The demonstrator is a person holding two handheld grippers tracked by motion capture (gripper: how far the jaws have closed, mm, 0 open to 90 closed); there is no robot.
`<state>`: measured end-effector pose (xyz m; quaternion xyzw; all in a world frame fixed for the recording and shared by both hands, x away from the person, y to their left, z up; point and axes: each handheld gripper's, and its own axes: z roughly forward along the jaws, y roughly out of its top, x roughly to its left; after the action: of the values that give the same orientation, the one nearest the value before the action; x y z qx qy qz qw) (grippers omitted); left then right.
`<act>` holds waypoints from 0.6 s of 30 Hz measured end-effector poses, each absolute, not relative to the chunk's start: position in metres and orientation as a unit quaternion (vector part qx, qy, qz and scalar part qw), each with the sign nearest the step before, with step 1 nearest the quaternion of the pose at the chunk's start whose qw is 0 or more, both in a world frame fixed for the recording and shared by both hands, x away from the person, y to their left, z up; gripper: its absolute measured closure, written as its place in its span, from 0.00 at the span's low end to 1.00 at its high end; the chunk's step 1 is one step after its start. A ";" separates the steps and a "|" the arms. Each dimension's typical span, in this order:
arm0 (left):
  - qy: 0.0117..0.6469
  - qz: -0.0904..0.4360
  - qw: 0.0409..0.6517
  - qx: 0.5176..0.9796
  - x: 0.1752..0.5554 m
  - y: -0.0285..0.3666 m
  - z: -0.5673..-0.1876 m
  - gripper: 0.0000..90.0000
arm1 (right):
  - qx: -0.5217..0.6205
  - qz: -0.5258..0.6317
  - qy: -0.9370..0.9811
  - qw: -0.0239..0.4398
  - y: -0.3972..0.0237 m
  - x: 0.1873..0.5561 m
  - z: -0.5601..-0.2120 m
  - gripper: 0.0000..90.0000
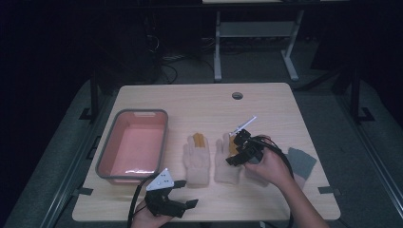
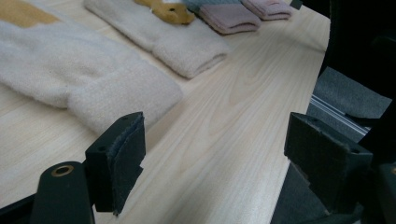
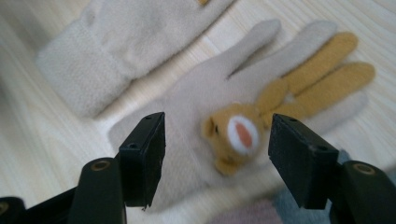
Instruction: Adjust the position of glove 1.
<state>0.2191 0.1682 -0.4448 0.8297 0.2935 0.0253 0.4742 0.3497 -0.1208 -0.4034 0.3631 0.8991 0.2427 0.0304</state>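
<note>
High view: a pale wooden table with a pink basin with a grey rim at its left, and two cream gloves lying palm-down side by side in the middle, cuffs toward the person. The left glove has orange fingers; the right glove lies just beside it, with a grey and pink pair of gloves farther right, partly under the person's right hand. The right gripper hovers over the right glove. Right gripper view: its jaws stand apart and grasp nothing, framing the glove's tan animal face and orange fingers without touching them. The left gripper rests near the table's near edge, below the basin and the left glove; its jaws are spread wide and empty, over bare wood beside the left glove's cuff.
</note>
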 end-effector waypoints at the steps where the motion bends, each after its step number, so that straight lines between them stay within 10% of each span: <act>1: 0.293 0.025 0.473 0.831 0.219 0.168 -0.445 0.23 | 0.364 0.240 0.900 0.029 -0.119 0.352 -0.405 0.43; 18: 0.297 0.020 0.478 0.827 0.219 0.168 -0.445 0.23 | 0.379 0.177 0.907 0.040 -0.108 0.362 -0.439 0.56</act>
<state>0.2191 0.1682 -0.4447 0.8265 0.2967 0.0205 0.4779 0.3624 -0.1083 -0.4391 0.3793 0.9074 0.1768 0.0396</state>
